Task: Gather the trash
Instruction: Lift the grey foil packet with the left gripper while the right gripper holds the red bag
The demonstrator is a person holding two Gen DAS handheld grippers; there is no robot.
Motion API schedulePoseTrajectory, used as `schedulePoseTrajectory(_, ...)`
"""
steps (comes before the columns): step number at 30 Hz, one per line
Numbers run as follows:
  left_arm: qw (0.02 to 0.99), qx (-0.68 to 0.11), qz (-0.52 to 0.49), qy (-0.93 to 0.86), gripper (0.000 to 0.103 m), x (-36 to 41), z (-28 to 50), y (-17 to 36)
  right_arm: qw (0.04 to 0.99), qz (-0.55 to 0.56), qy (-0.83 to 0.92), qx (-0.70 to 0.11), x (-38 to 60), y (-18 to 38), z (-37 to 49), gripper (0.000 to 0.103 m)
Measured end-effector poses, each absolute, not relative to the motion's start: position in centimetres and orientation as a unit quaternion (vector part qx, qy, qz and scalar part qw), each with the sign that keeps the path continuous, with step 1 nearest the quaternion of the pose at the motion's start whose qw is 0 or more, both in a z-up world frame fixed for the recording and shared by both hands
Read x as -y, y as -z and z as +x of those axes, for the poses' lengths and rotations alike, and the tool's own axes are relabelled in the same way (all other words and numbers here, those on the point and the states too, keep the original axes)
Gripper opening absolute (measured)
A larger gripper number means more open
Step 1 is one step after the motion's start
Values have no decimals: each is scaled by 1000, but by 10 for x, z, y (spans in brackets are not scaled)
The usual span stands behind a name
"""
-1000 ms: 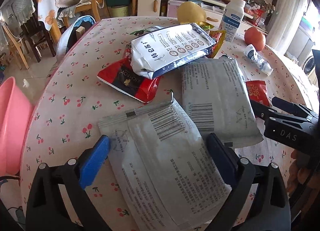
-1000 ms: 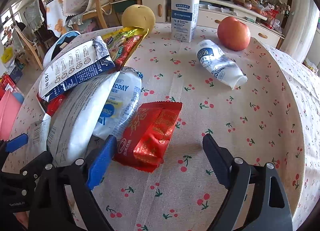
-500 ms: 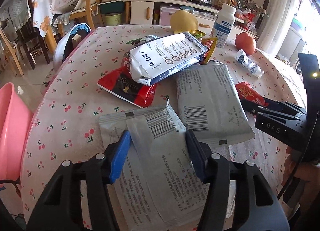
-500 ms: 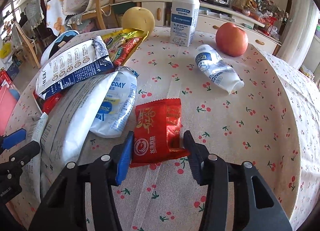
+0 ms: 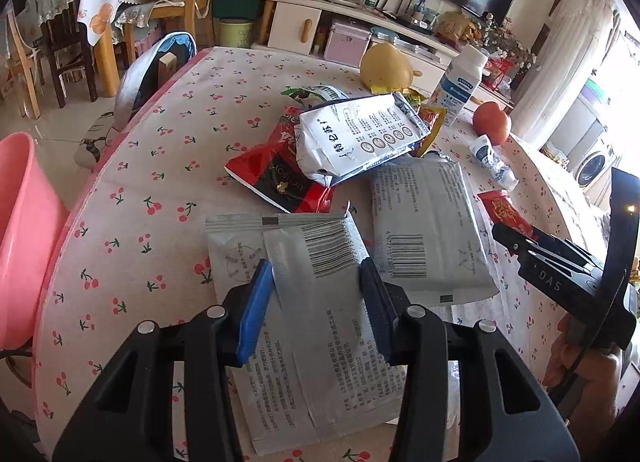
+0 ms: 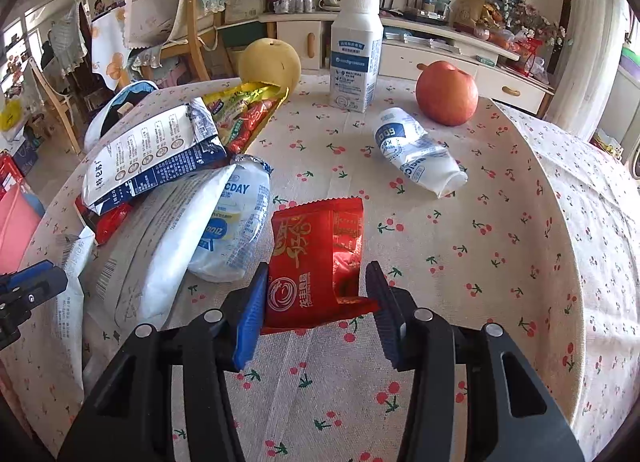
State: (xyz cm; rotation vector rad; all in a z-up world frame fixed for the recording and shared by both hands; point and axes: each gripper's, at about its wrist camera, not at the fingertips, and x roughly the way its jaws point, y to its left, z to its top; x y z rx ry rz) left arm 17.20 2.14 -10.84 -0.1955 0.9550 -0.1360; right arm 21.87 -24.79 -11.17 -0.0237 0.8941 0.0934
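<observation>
The grey foil packet point(image 5: 316, 326) lies flat at the worktop's point(image 5: 132, 197) near edge, its middle bunched between the left hand-held gripper's point(image 5: 316, 294) closing jaws — both pads pressing it. At two o'clock from it lies a second grey packet point(image 5: 424, 221). The red snack wrapper point(image 6: 316, 262) sits pinched in the right hand-held gripper point(image 6: 320, 294). A pink basin point(image 5: 20, 229) stands at nine o'clock, off the worktop.

Bottle point(image 6: 354, 55) behind crumpled cup point(image 6: 416, 157)
</observation>
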Motion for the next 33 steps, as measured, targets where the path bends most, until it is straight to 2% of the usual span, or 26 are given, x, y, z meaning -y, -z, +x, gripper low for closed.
schedulePoseTrajectory(17, 895, -409, -155, 85, 44, -48, 162, 81, 923, 19, -74, -378, 243, 69, 189, 49)
schedulePoseTrajectory(18, 896, -405, -158, 86, 41, -50, 161, 79, 923, 22, -77, -376, 241, 67, 187, 49)
schedulePoseTrajectory(19, 896, -403, -164, 88, 20, -53, 161, 77, 924, 23, -80, -374, 240, 66, 186, 49)
schedulePoseTrajectory(26, 886, -408, -202, 88, 20, -72, 163, 78, 924, 14, -90, -372, 221, 63, 179, 49)
schedulePoseTrajectory(27, 886, -410, -199, 88, 22, -72, 162, 78, 923, 10, -90, -373, 219, 64, 179, 49)
schedulePoseTrajectory(28, 886, -413, -193, 87, 34, -71, 162, 79, 923, 8, -90, -373, 217, 65, 178, 49)
schedulePoseTrajectory(29, 886, -417, -187, 83, 60, -69, 161, 79, 923, 6, -91, -373, 216, 66, 178, 49)
schedulePoseTrajectory(30, 885, -425, -176, 73, 73, -65, 161, 81, 923, 5, -93, -374, 214, 66, 178, 49)
schedulePoseTrajectory(31, 884, -431, -166, 68, 81, -62, 160, 83, 923, 4, -94, -373, 213, 67, 178, 49)
schedulePoseTrajectory(33, 882, -446, -138, 61, 82, -51, 160, 89, 923, 2, -96, -372, 211, 67, 178, 49)
